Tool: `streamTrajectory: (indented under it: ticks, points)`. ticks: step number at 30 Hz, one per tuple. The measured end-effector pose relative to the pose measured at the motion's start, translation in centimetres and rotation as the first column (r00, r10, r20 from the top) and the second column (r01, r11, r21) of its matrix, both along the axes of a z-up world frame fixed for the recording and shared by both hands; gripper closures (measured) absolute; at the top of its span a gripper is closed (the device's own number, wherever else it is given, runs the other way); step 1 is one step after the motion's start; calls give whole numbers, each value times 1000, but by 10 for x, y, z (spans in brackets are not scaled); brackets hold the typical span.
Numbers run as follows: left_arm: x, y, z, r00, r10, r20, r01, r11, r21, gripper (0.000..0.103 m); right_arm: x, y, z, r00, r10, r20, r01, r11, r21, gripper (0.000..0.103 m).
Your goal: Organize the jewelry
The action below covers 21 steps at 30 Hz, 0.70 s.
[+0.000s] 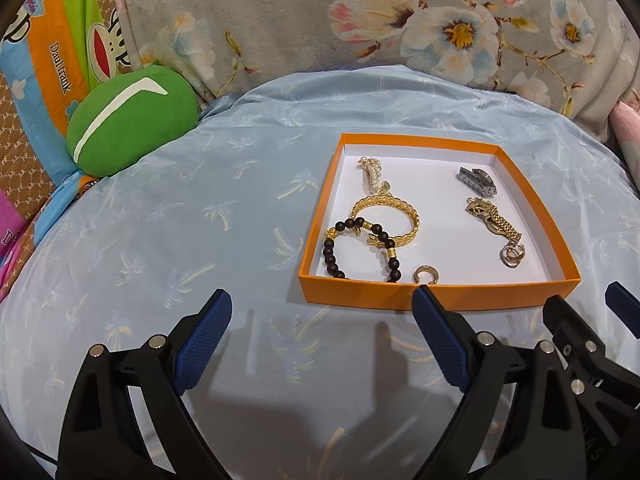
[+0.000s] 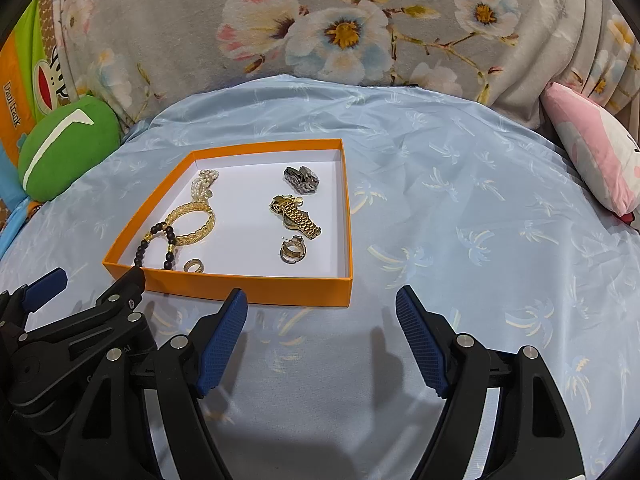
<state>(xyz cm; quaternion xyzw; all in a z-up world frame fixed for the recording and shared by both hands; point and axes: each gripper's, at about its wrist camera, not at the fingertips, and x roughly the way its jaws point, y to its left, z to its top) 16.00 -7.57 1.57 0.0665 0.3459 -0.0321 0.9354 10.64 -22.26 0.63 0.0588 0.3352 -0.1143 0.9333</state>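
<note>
An orange tray [image 1: 320, 216] [image 2: 256, 288] with a white floor sits on the blue cloth. In it lie a pearl piece [image 1: 372, 174] [image 2: 204, 184], a gold bangle [image 1: 400, 208] [image 2: 192, 220], a black bead bracelet [image 1: 340, 256] [image 2: 156, 244], a gold ring [image 1: 426, 274] [image 2: 194, 267], a grey metal watch [image 1: 478, 182] [image 2: 302, 179], a gold watch [image 1: 494, 218] [image 2: 296, 212] and hoop earrings [image 1: 512, 256] [image 2: 292, 251]. My left gripper [image 1: 322, 304] is open and empty just before the tray's near wall. My right gripper [image 2: 320, 304] is open and empty beside it.
A green plush cushion [image 1: 132, 124] [image 2: 64, 148] lies at the left. A pink and white plush [image 2: 592, 152] lies at the right. A floral blanket [image 1: 320, 12] rises behind the blue palm-print cloth [image 1: 180, 216].
</note>
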Motion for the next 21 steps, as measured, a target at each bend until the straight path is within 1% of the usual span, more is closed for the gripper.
streamTrajectory:
  ticks: [21]
  points:
    - [-3, 1, 4, 1000, 18, 21, -18, 1000, 11, 15, 0, 0, 1, 1000, -11, 1, 11, 1000, -8, 28]
